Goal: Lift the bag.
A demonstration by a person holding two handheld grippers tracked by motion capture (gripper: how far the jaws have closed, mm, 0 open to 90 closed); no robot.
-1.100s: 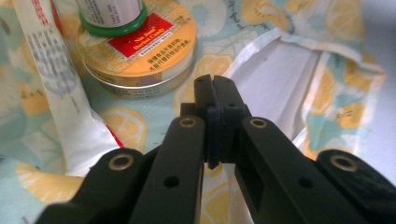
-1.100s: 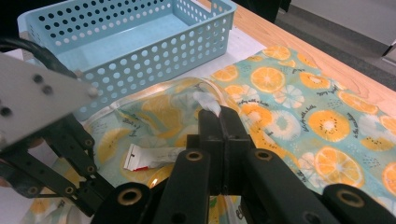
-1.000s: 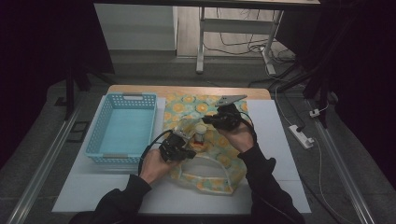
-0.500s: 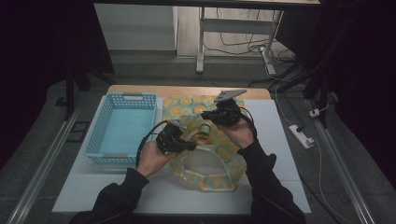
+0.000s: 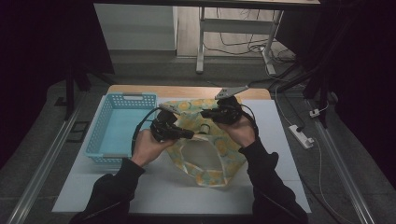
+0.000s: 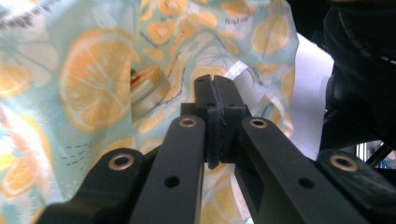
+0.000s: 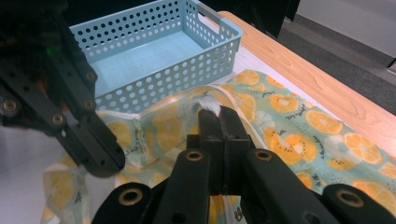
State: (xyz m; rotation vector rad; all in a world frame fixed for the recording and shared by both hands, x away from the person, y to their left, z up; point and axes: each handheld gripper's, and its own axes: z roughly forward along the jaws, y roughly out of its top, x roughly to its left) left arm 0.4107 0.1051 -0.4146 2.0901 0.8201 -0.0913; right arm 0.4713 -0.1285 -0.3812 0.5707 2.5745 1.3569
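Nearest the camera in the high view, two dark sleeves are seen coming in from the bottom edge over the white table [image 5: 154,196]. The lemon-print bag [image 5: 205,154] is held up off the table between the two grippers, its mouth pulled open toward the person, its lower part resting on the table.

The left gripper [image 5: 186,134] is clamped on the bag's left rim; in the left gripper view the jaws are pressed together with a fold of fabric pinched at the tips [image 6: 215,86]. A round gold-lidded tin [image 6: 148,88] is seen lodged in the cloth just left of those jaws, probably inside the bag, though the folds make that hard to confirm.

The right gripper [image 5: 205,114] is closed on the far rim; in the right gripper view a white hem strip [image 7: 208,105] is caught between its tips. The left gripper's black arm crosses the left of that view, blocking part of the bag.

Left of the bag, a light blue perforated basket [image 5: 100,135] is set on the table, just beside the cloth. Beyond it, the wooden table edge [image 5: 187,91] is visible, then a metal stand [image 5: 201,42] and loose cables [image 5: 243,44] on the floor. A white power strip [image 5: 301,136] lies to the right, well apart.
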